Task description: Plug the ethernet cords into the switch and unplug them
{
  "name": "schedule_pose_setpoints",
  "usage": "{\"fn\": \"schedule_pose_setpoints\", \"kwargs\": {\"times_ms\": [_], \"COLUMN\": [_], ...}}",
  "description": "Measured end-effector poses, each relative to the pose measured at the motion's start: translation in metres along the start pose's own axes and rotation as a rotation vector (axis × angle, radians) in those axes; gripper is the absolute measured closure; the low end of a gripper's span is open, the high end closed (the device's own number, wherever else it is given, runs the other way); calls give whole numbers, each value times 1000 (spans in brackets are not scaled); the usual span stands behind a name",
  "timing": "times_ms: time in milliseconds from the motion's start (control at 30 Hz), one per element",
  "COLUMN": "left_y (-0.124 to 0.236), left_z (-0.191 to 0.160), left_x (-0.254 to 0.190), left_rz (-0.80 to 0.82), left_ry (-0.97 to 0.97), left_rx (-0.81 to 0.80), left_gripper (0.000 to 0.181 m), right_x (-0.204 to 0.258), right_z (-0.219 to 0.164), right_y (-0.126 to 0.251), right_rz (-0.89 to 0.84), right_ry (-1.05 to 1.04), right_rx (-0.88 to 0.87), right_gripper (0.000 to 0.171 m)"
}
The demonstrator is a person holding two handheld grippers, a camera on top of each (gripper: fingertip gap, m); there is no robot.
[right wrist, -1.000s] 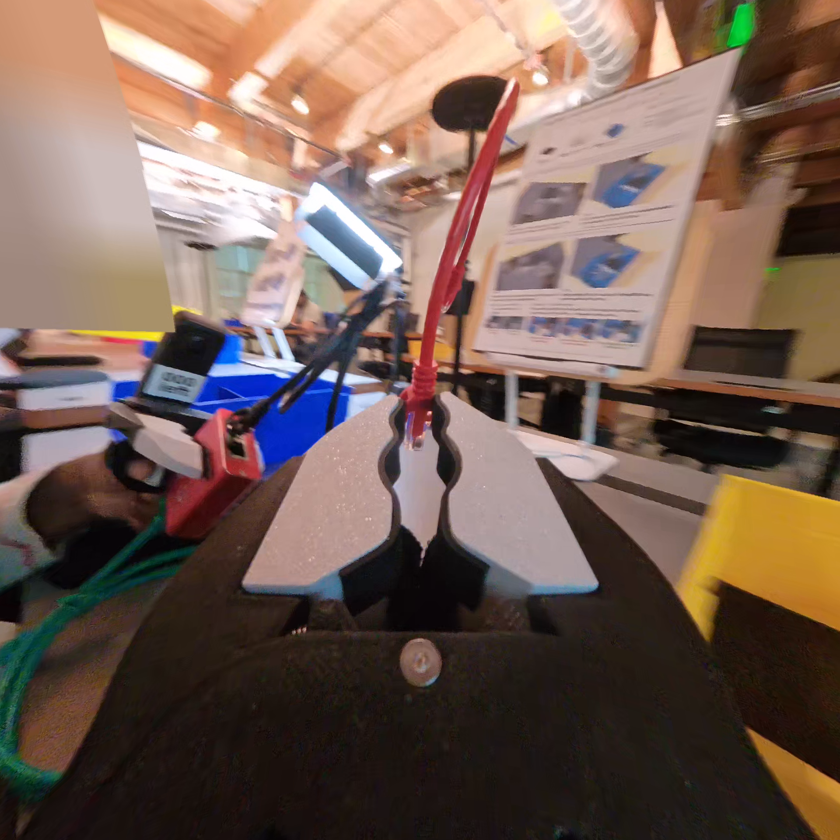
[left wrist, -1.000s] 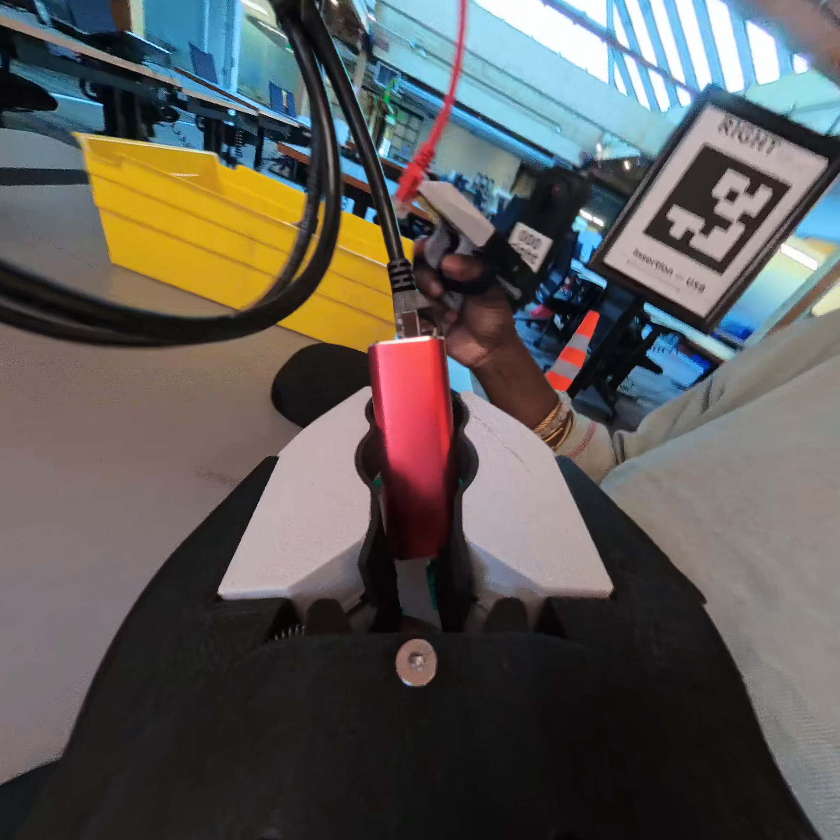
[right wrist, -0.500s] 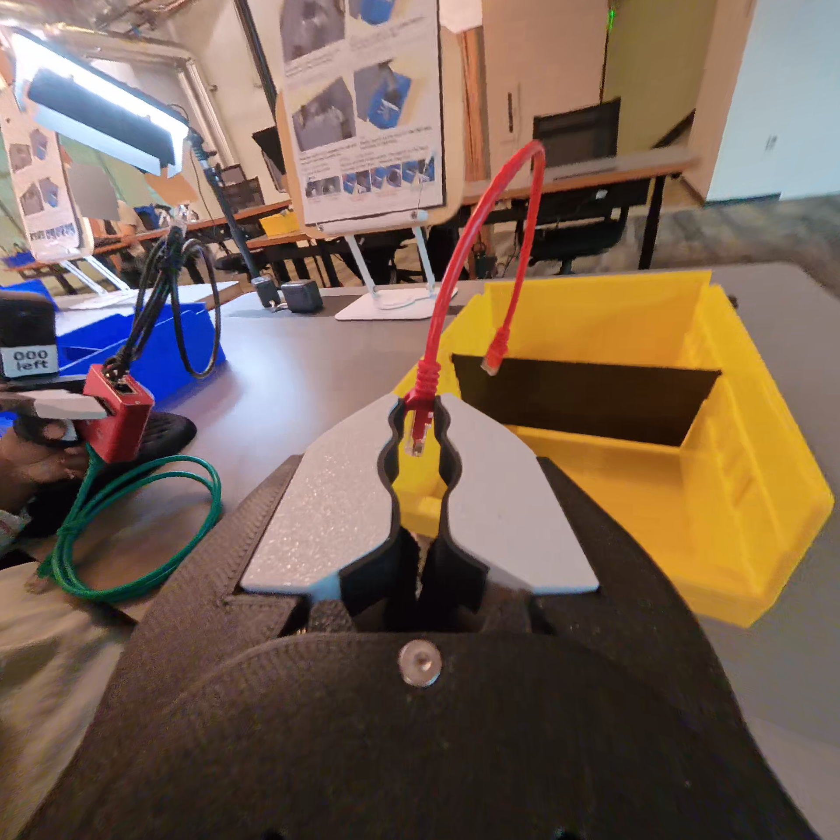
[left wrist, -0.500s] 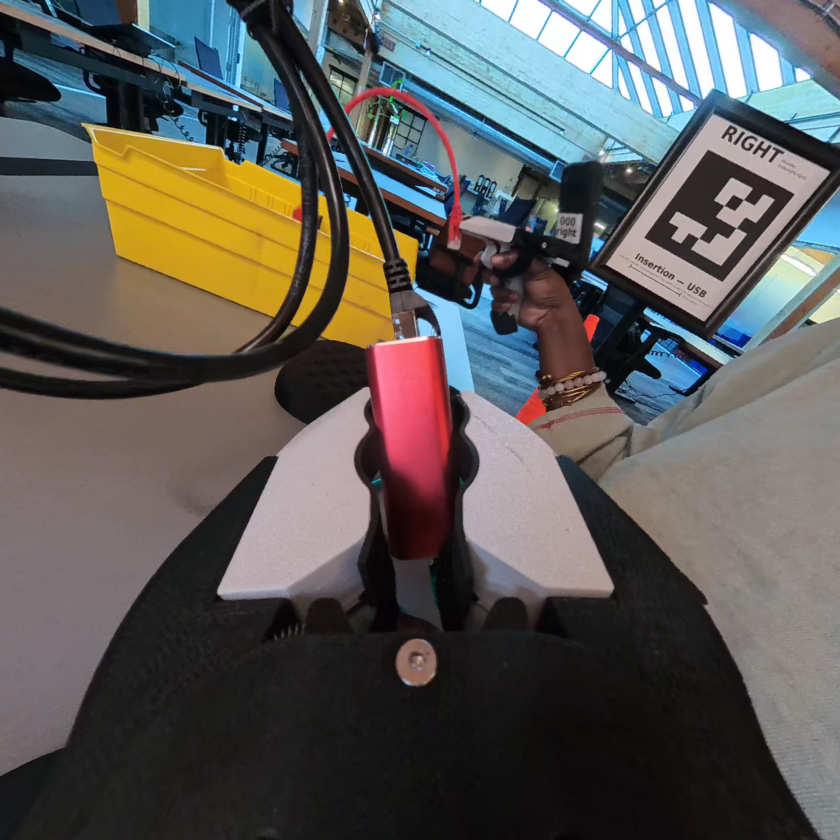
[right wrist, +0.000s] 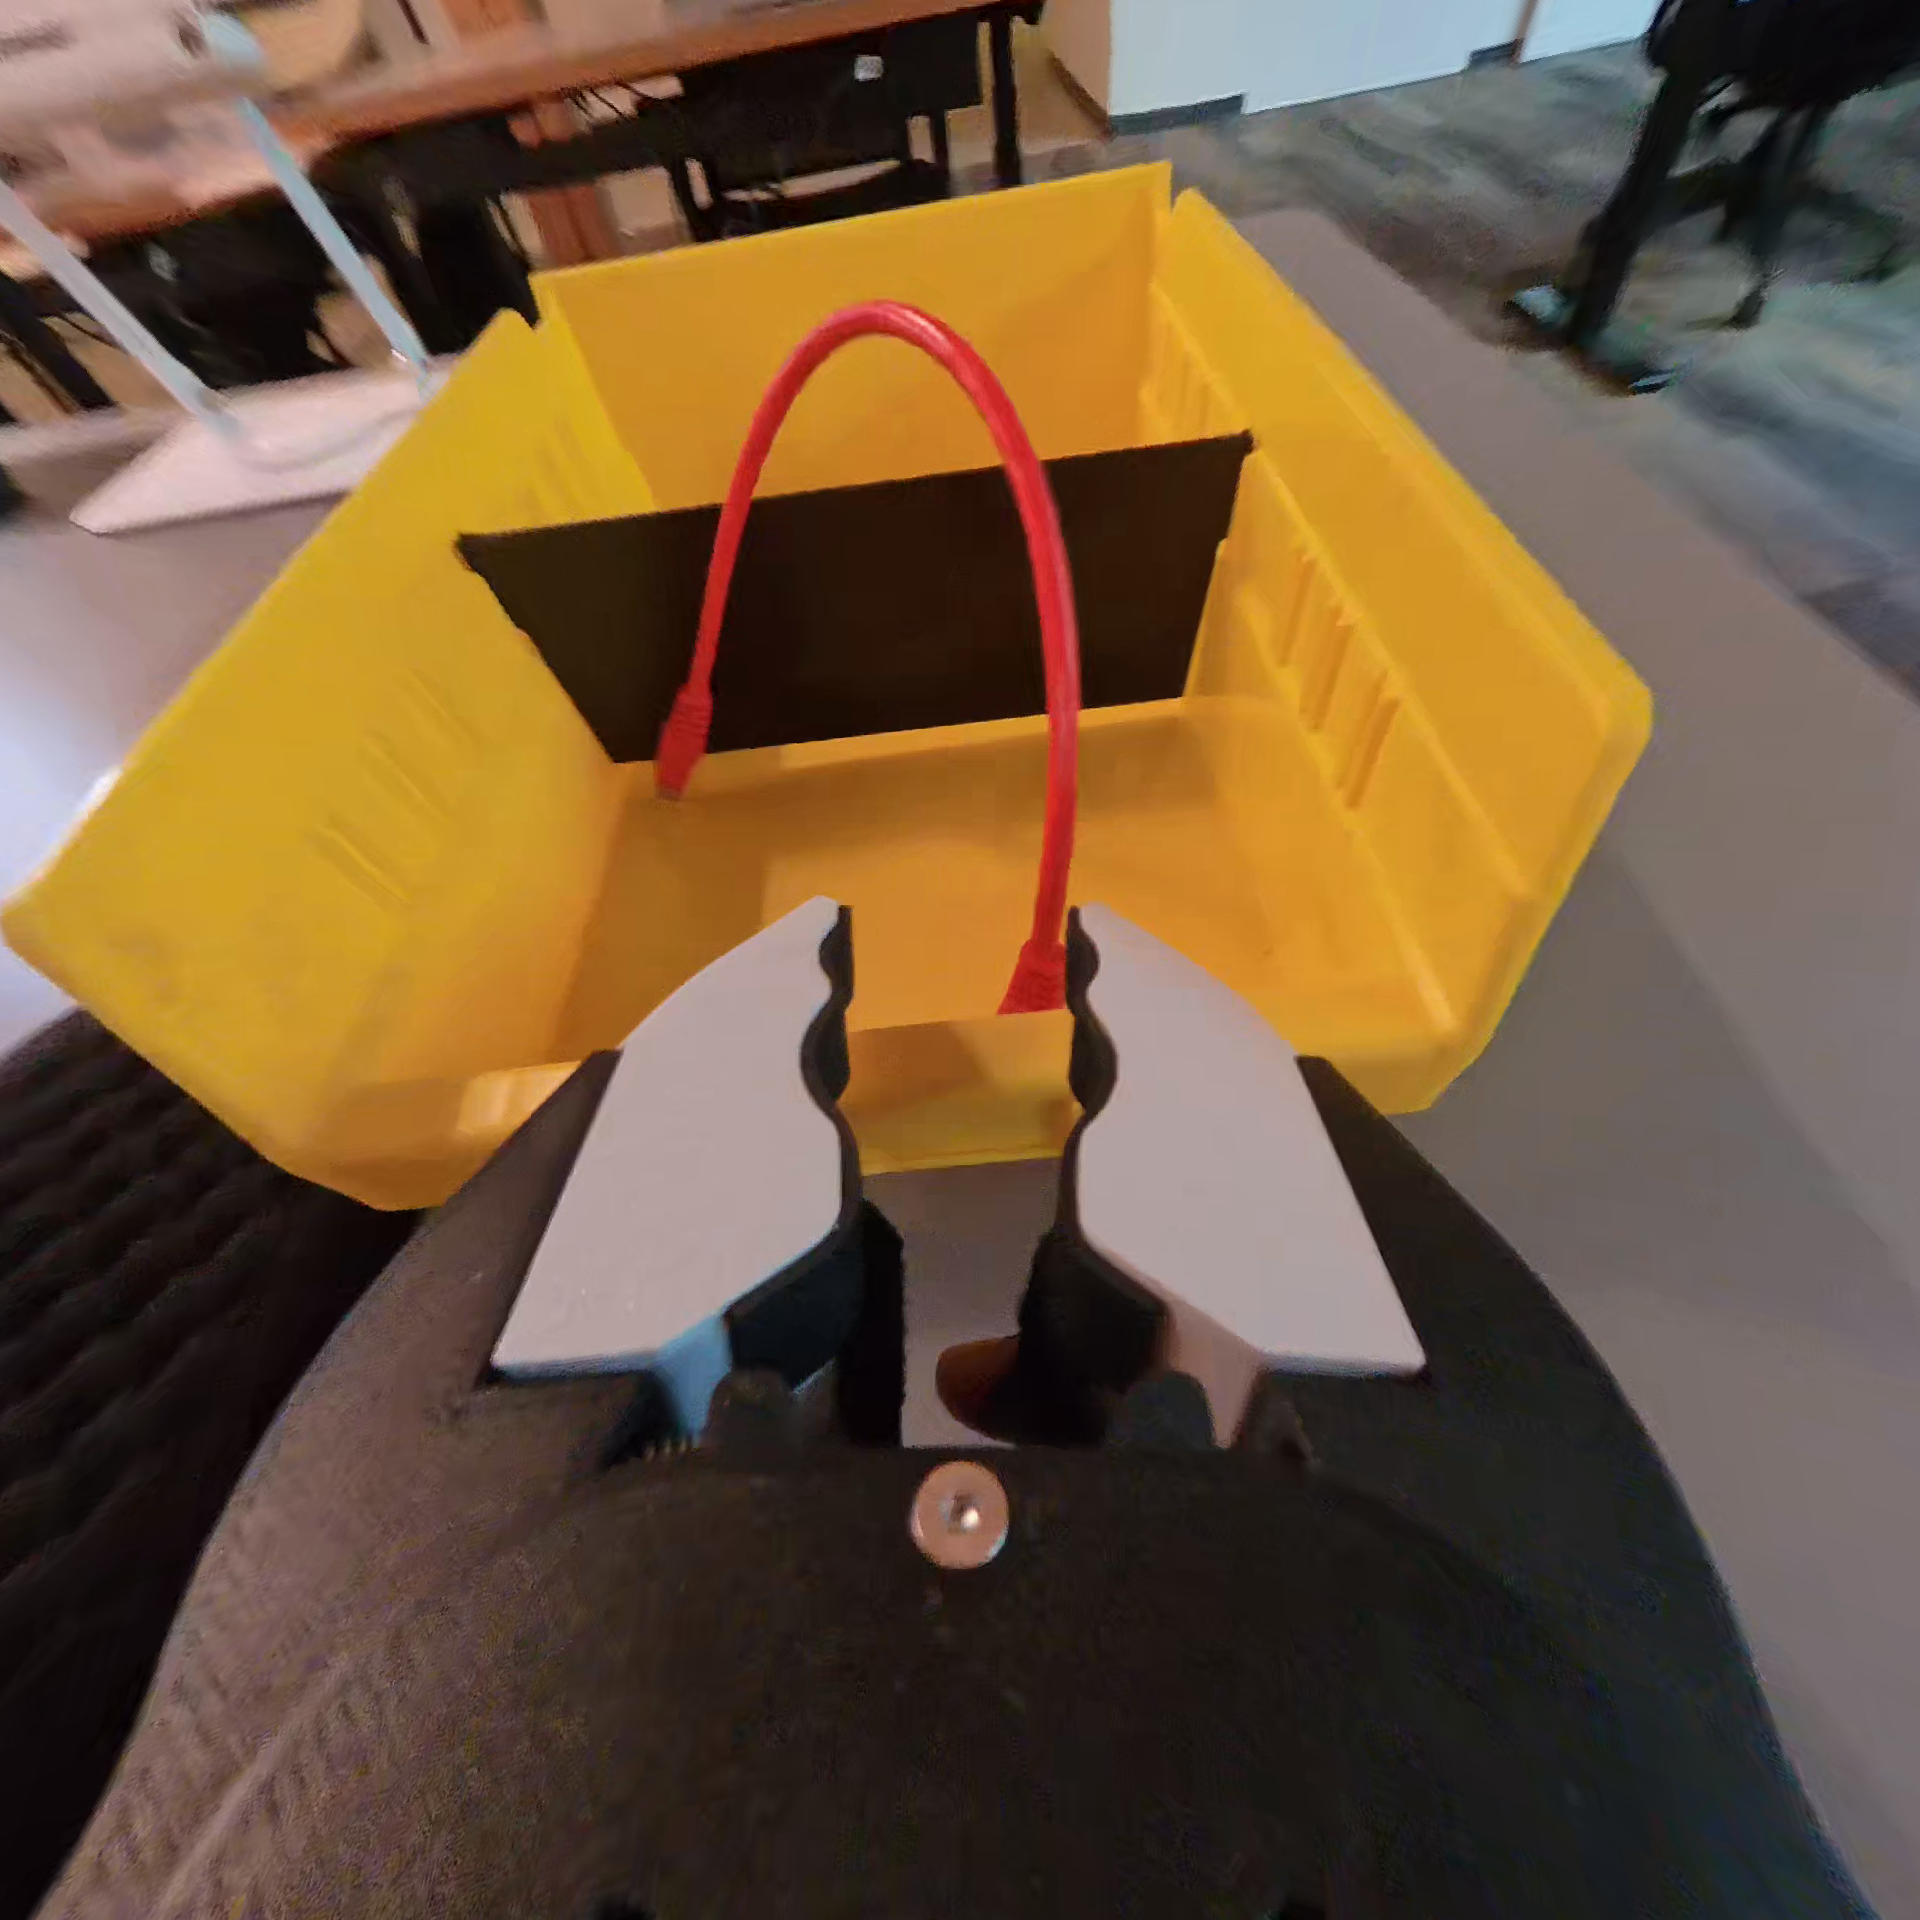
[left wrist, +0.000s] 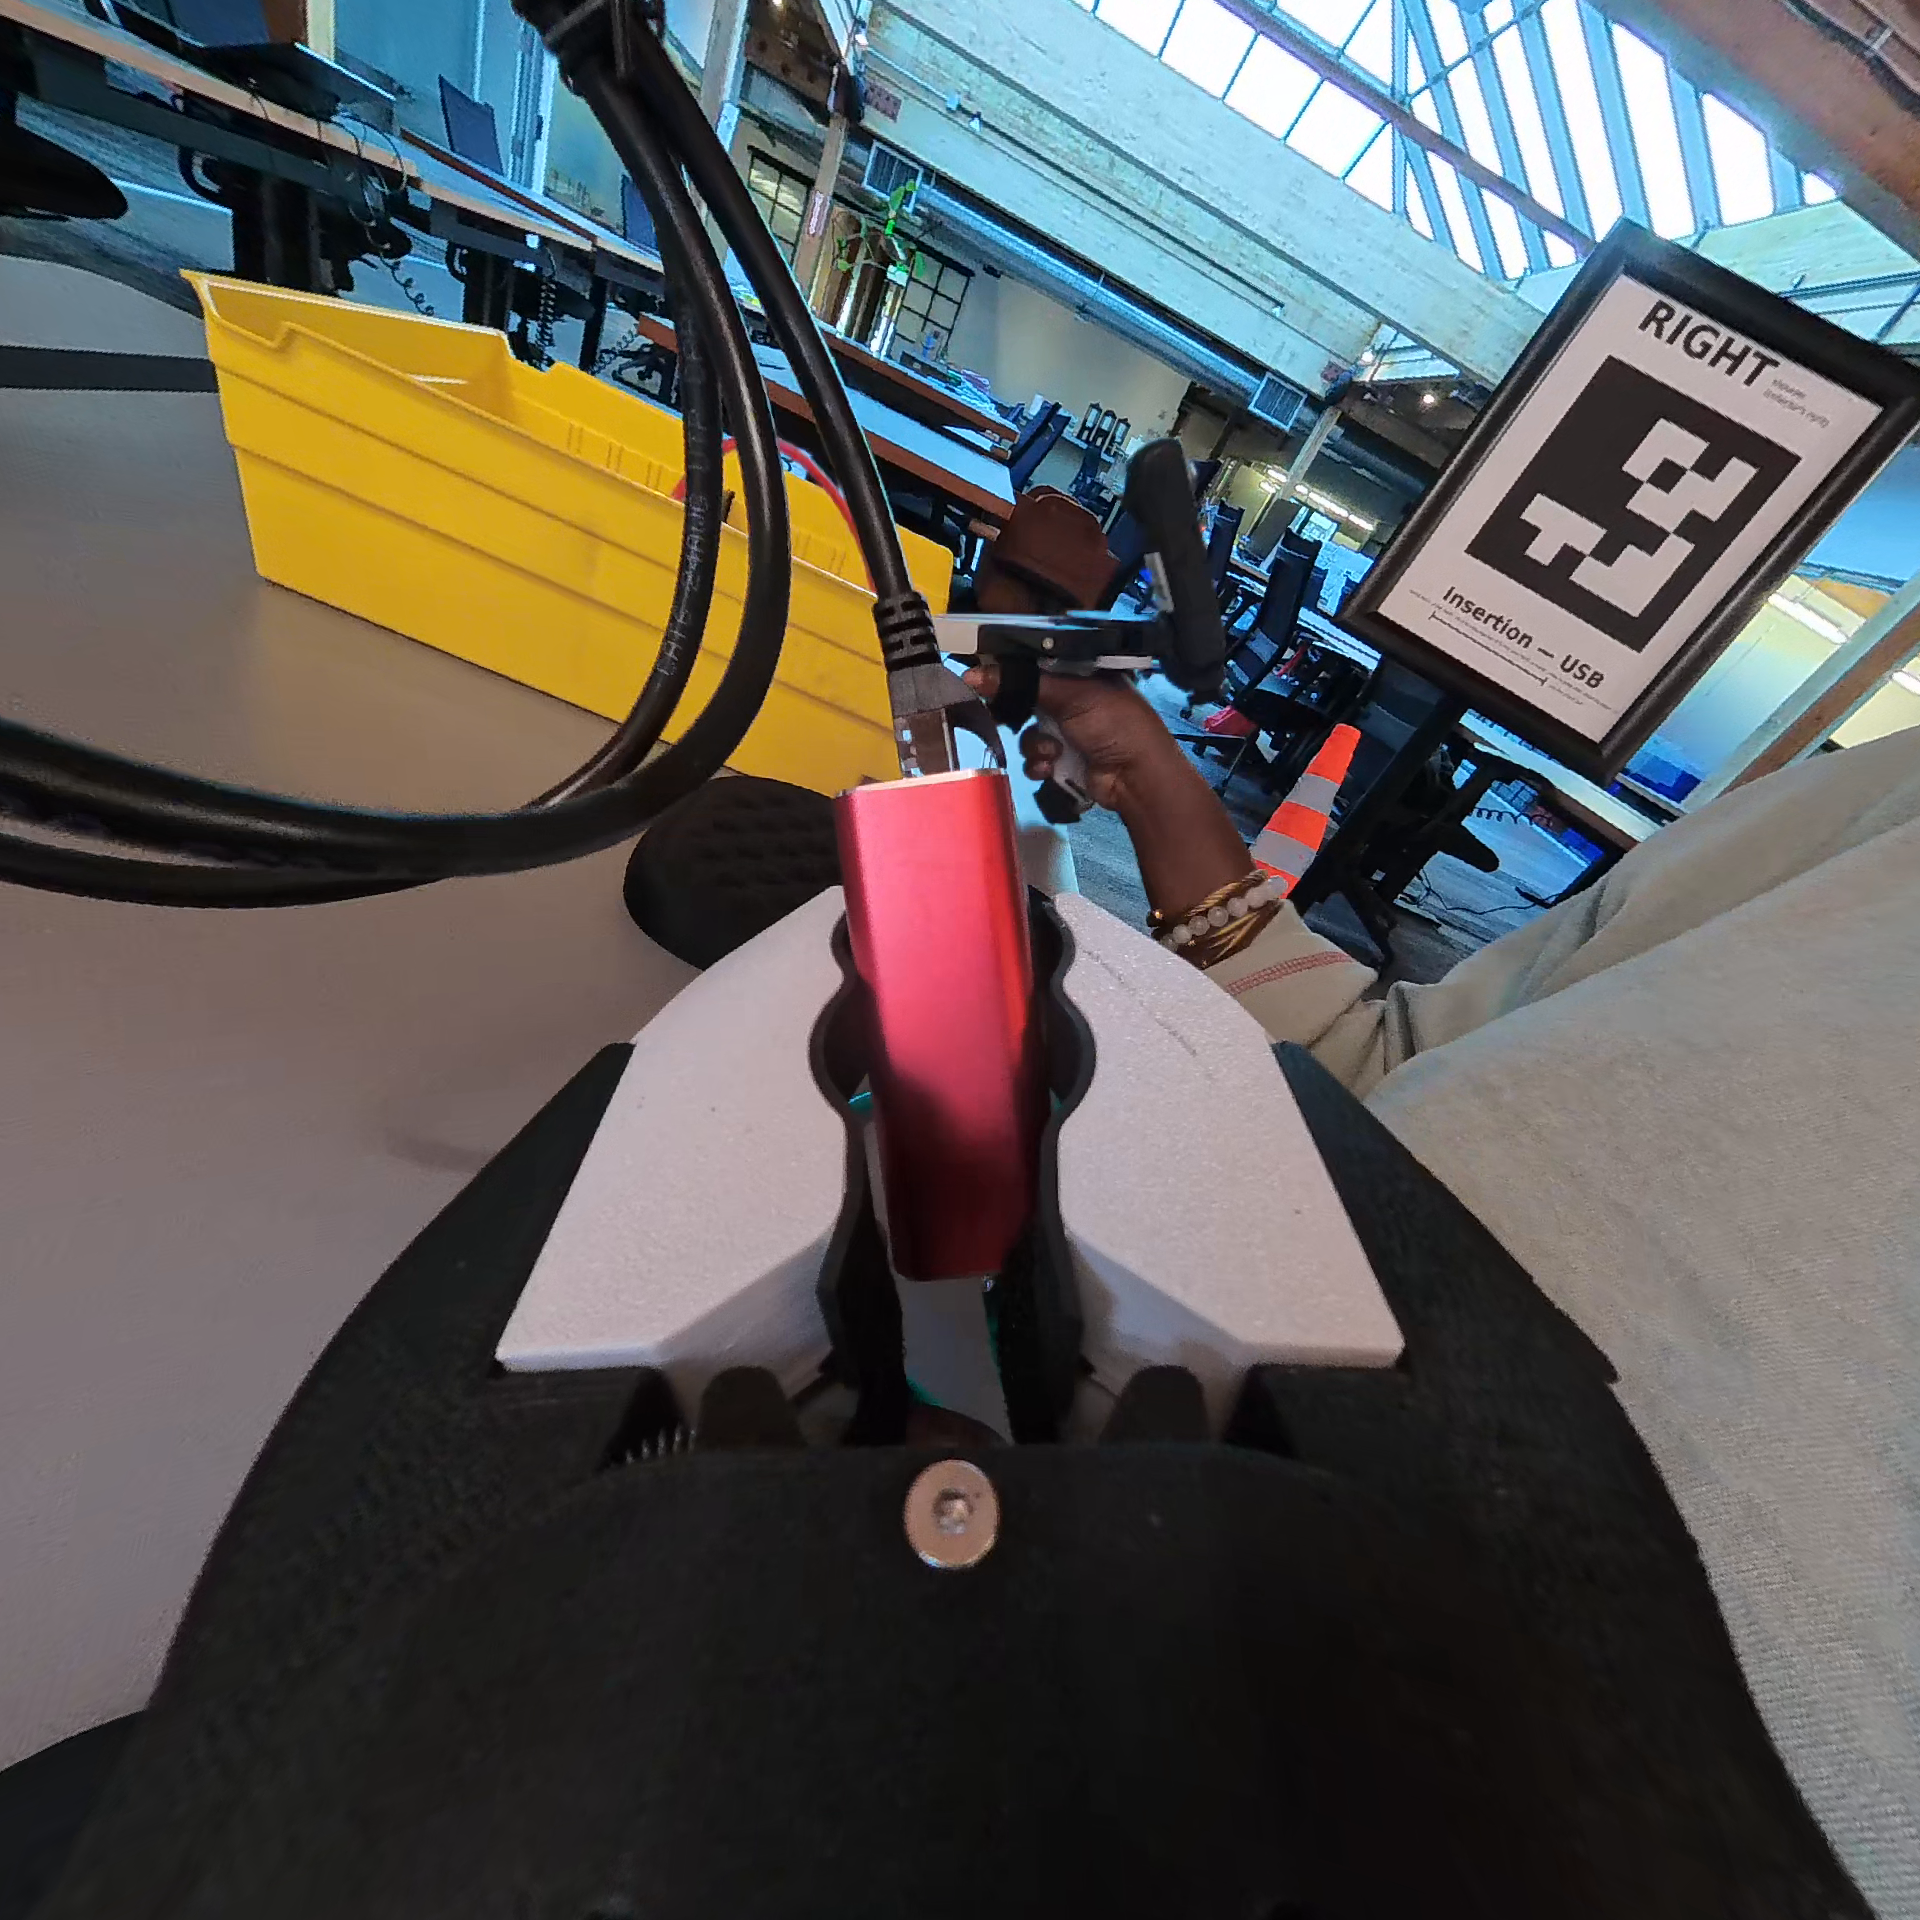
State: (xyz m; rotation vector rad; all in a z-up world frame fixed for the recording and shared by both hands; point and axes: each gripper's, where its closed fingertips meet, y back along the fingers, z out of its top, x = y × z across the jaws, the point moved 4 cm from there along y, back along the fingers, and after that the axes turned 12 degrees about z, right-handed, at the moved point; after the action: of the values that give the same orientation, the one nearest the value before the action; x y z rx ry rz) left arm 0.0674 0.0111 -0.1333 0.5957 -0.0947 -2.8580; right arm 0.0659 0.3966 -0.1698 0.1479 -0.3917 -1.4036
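Since it flops, red cord (right wrist: pixel 1049 665): we'd pinch its stiff plug.
Right hand-held gripper (right wrist: pixel 951 961): agape, empty, over bin (right wrist: pixel 1455 790).
Left hand-held gripper (left wrist: pixel 951 935): clamping switch (left wrist: pixel 940 1018).

Red switch (left wrist: pixel 940 1039) stands mid-frame, upright, a black cord (left wrist: pixel 727 343) plugged into its top. Red cord (right wrist: pixel 1039 582) arches mid-frame, both plugs hanging free.

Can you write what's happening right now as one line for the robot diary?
left gripper: shut on red switch | black cord: plugged in | right gripper: open | red cord: in yellow bin
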Motion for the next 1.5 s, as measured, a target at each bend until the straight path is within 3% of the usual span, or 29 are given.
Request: {"fn": "schedule_pose_setpoints", "kwargs": {"times_ms": [133,200,333,400,500,633,800,1067,1233,1500], "left_y": [0,0,1,1,1,2,1,1,-1,-4], "left_z": [0,0,0,1,1,0,-1,-2,-6,-7], "left_x": [0,0,-1,-2,-3,-7,-9,-10,-10,-4], "left_rz": [-1,-2,-9,-12,-20,-37,-46,-55,-44,3], "left_ry": [0,0,-6,-10,-18,-39,-52,-62,-71,-38], "left_rx": [-1,-1,-7,-10,-12,-12,-7,6,33,53], "left_gripper": [151,151,151,151,151,151,151,151,152,152], "right_x": [8,32,132,183,249,305,322,328,325,326], "right_z": [22,42,77,80,65,30,21,19,15,12], "right_y": [13,18,18,17,4,-21,-30,-31,-30,-32], "right_rz": [-115,-40,558,871,1215,1407,1493,1528,1502,1222], "right_ry": [126,191,176,114,23,-27,-126,-114,77,517], "right_rx": [-48,-149,-371,-396,-256,-47,-56,-92,-165,-374], "right_gripper": [120,124,133,135,135,132,142,155,156,154]}}
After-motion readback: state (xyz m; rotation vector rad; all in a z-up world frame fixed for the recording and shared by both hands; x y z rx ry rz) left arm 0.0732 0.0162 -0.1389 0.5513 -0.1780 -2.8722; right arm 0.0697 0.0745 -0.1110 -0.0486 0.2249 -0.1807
